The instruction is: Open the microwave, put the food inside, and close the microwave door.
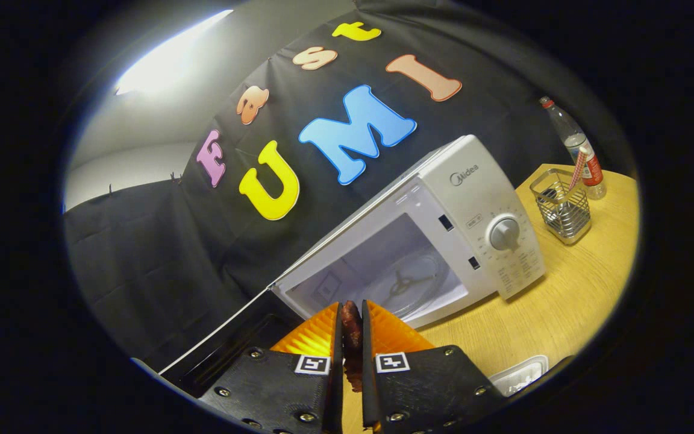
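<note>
A white microwave (479,199) stands on the wooden table (570,301) with its door (232,343) swung wide open to the left. Inside, the glass turntable (410,283) shows in the lit cavity. My gripper (351,316) is shut on a dark reddish-brown piece of food (351,325), squeezed between both fingers, with its top poking out at the tips. The fingertips sit just in front of the cavity's opening, near its lower left corner.
A wire mesh holder (562,206) with a straw stands right of the microwave, and a clear bottle (579,147) with a red label stands behind it. A white tray (522,374) lies on the table near my right finger.
</note>
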